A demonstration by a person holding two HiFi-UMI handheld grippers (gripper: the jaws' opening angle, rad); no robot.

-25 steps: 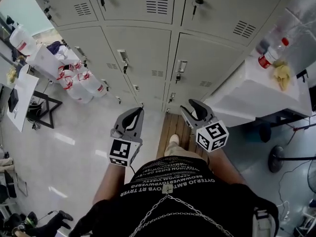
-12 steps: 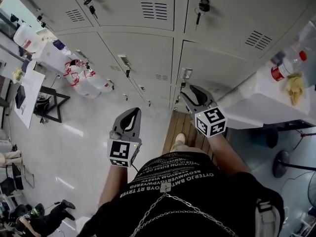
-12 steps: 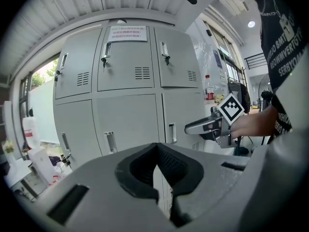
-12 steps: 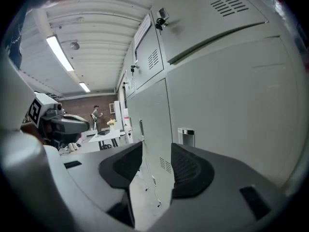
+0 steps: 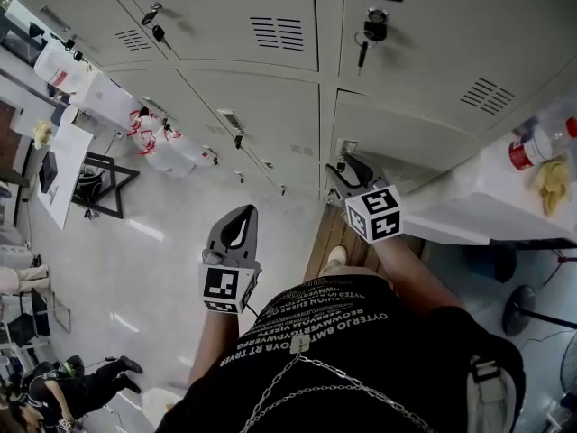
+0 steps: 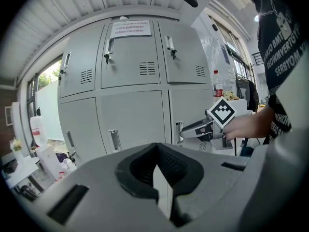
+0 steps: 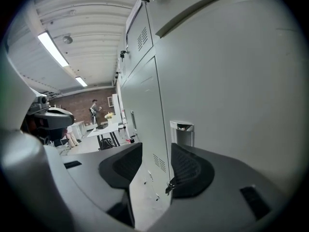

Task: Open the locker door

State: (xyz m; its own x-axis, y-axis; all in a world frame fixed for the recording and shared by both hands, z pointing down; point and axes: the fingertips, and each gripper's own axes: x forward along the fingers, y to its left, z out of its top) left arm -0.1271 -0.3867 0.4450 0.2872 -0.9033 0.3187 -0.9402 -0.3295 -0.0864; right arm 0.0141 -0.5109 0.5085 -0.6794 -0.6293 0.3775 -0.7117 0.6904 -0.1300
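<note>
The right tongs [image 7: 155, 151], spread open and empty, point at the locker door [image 7: 231, 95], whose upright recessed handle [image 7: 182, 132] at the door's left edge lies just ahead of them, slightly to the right, while the clenched, empty left tongs [image 6: 155, 148] hang well apart.

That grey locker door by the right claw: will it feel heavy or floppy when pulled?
Probably stiff yet light: the locker door looks like thin sheet metal. A key hangs below its recessed handle, so it may stay latched until turned.
</note>
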